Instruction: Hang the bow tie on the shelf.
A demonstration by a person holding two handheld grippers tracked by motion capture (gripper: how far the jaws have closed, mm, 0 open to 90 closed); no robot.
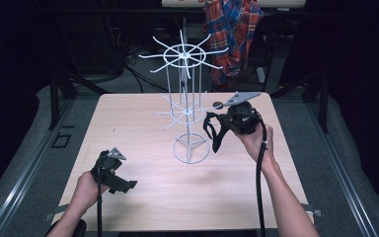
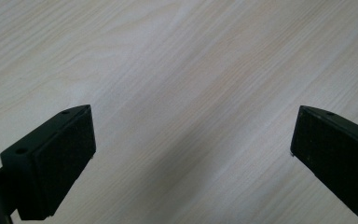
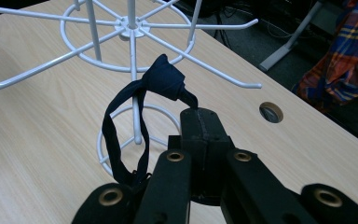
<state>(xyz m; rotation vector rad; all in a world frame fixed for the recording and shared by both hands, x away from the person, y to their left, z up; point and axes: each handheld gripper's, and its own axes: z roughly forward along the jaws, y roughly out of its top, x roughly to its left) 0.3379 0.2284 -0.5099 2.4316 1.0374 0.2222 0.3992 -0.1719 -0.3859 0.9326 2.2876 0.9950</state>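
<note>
A white wire rack [image 1: 184, 89] with two tiers of hook arms stands mid-table on a ring base. My right gripper [image 1: 220, 120] hovers just right of its lower tier, shut on a dark navy tie [image 1: 213, 133] whose loop hangs toward the table. In the right gripper view the jaws [image 3: 198, 116] pinch the fabric just behind the knot [image 3: 161, 79], which sits close under a hook arm of the rack [image 3: 130, 28]. My left gripper [image 1: 128, 185] rests low at the table's front left. Its jaws [image 2: 191, 126] stand wide apart over bare wood, with nothing between them.
The light wooden table [image 1: 143, 128] has a round cable hole [image 3: 271, 112] near its right edge. A plaid cloth [image 1: 232, 29] hangs behind the table. Dark floor, table legs and cables surround it. A cable trails from each gripper toward the front edge.
</note>
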